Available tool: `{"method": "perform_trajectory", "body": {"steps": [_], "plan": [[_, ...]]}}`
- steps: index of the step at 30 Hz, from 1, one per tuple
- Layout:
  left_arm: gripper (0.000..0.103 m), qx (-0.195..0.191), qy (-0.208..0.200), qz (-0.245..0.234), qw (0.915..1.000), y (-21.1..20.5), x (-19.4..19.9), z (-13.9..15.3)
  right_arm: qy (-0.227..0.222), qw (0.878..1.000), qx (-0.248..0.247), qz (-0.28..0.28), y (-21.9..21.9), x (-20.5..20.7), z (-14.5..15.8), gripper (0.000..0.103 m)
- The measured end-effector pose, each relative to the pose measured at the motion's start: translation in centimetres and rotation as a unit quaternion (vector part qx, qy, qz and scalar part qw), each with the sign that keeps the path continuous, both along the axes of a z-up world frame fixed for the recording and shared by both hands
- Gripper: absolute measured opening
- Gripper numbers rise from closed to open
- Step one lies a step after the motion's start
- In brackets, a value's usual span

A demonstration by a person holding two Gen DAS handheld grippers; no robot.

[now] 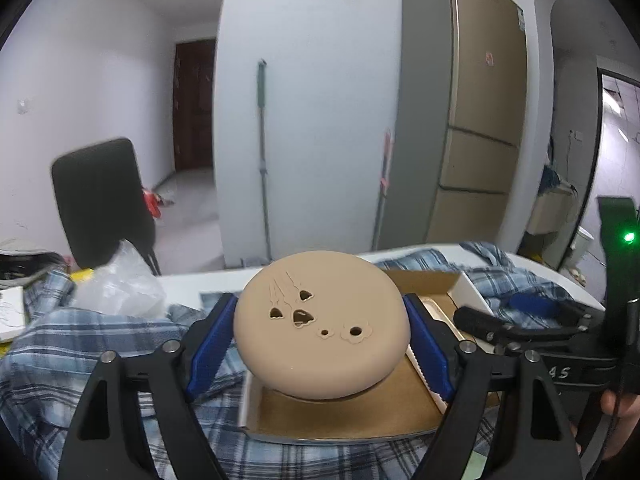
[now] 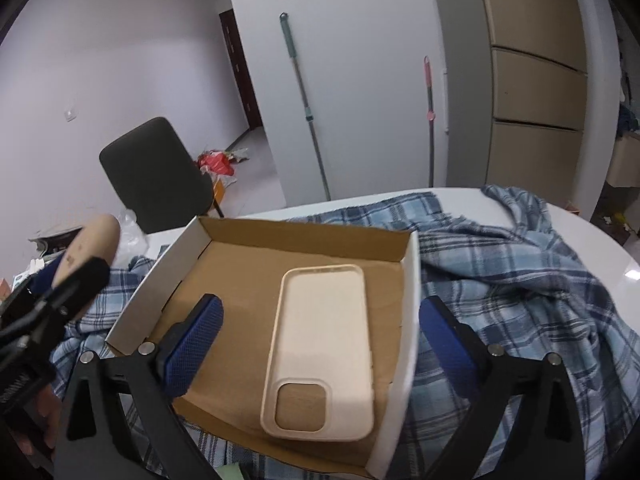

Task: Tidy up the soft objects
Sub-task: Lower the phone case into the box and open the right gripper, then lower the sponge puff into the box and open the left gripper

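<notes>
A tan round soft pad (image 1: pixel 320 356) with small cut-out shapes hangs tilted over the near left corner of a shallow cardboard box (image 1: pixel 344 416). My left gripper (image 1: pixel 320 312) is shut on it, a blue pad pressing each side. In the right wrist view a cream phone case (image 2: pixel 320 344) lies flat, back up, on the floor of the box (image 2: pixel 304 240). My right gripper (image 2: pixel 322 306) stands open above it without touching. Its left finger is inside the box and its right finger is outside the right wall. The tan pad (image 2: pixel 96 236) shows at the left edge there.
The box rests on a rumpled blue plaid cloth (image 2: pixel 520 272) spread over a white table (image 2: pixel 624 256). A clear plastic bag (image 1: pixel 120 280) and papers lie at the table's left. Beyond stand a dark chair (image 2: pixel 156 172), two mops (image 2: pixel 304 104) against the wall and a fridge (image 1: pixel 480 120).
</notes>
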State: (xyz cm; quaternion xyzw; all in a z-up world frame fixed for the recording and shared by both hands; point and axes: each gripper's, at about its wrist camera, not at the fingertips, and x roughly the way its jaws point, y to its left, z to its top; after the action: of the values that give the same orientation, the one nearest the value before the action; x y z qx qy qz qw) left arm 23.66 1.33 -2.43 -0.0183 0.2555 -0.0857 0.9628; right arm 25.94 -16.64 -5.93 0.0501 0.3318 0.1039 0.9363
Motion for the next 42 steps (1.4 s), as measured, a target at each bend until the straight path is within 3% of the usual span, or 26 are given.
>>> {"method": "perform_trajectory", "body": {"steps": [3, 5, 9, 12, 17, 21, 23, 25, 28, 29, 31, 32, 34, 35, 37, 42], "plan": [[0.085, -0.004, 0.07, -0.02, 0.9974, -0.5, 2.0, -1.4, -0.009, 1.0, -0.013, -0.004, -0.3, -0.2, 0.3, 0.098], [0.086, -0.01, 0.08, -0.015, 0.9966, -0.4, 2.3, -2.2, -0.009, 1.0, -0.017, -0.005, -0.5, -0.1, 0.2, 0.098], [0.089, 0.014, 0.055, -0.009, 0.9984, -0.5, 1.5, -2.0, -0.005, 1.0, -0.013, -0.012, -1.1, 0.0, 0.1, 0.098], [0.102, 0.008, 0.029, -0.013, 0.9994, -0.4, 0.6, -1.2, -0.004, 1.0, -0.012, -0.012, -1.3, 0.0, 0.2, 0.098], [0.103, 0.012, 0.004, 0.009, 0.9999, 0.1, -0.2, 0.2, 0.022, 0.999, -0.032, -0.013, -1.0, 0.1, -0.2, 0.097], [0.103, 0.008, 0.017, 0.031, 0.9993, 1.1, -0.2, 0.6, 0.059, 0.996, -0.053, -0.037, -1.5, 0.8, -1.1, 0.073], [0.103, 0.026, 0.048, 0.063, 0.9965, 1.6, 0.7, 0.1, 0.084, 0.994, -0.049, -0.04, -2.0, 1.3, -1.8, 0.062], [0.101, 0.04, 0.096, 0.115, 0.9879, 2.5, 1.9, -1.1, 0.105, 0.993, -0.044, -0.044, -2.5, 1.6, -2.6, 0.046], [0.085, 0.011, 0.127, 0.122, 0.9842, 4.0, 2.5, -2.4, 0.129, 0.99, -0.038, -0.04, -2.9, 1.9, -3.5, 0.04], [0.075, 0.013, 0.139, 0.124, 0.9824, 4.2, 2.8, -2.8, 0.132, 0.99, -0.038, -0.041, -2.9, 2.0, -3.6, 0.039], [0.062, 0.006, 0.152, 0.116, 0.9816, 4.5, 3.1, -3.3, 0.136, 0.989, -0.047, -0.044, -2.9, 1.9, -3.7, 0.03], [0.05, 0.0, 0.16, 0.109, 0.9811, 4.6, 3.2, -3.6, 0.135, 0.989, -0.047, -0.042, -2.9, 1.9, -3.7, 0.028], [0.028, -0.012, 0.183, 0.092, 0.9786, 4.6, 3.5, -4.2, 0.132, 0.989, -0.042, -0.043, -2.9, 1.7, -3.6, 0.011], [0.018, -0.012, 0.191, 0.088, 0.9775, 4.5, 3.6, -4.4, 0.13, 0.99, -0.042, -0.043, -2.9, 1.8, -3.5, 0.01], [0.01, 0.002, 0.2, 0.093, 0.9753, 3.9, 3.5, -4.9, 0.127, 0.99, -0.043, -0.043, -2.9, 1.8, -3.5, 0.009], [0.01, 0.0, 0.233, 0.091, 0.9681, 3.7, 2.9, -5.5, 0.122, 0.991, -0.041, -0.041, -3.0, 2.2, -3.6, 0.009]]}}
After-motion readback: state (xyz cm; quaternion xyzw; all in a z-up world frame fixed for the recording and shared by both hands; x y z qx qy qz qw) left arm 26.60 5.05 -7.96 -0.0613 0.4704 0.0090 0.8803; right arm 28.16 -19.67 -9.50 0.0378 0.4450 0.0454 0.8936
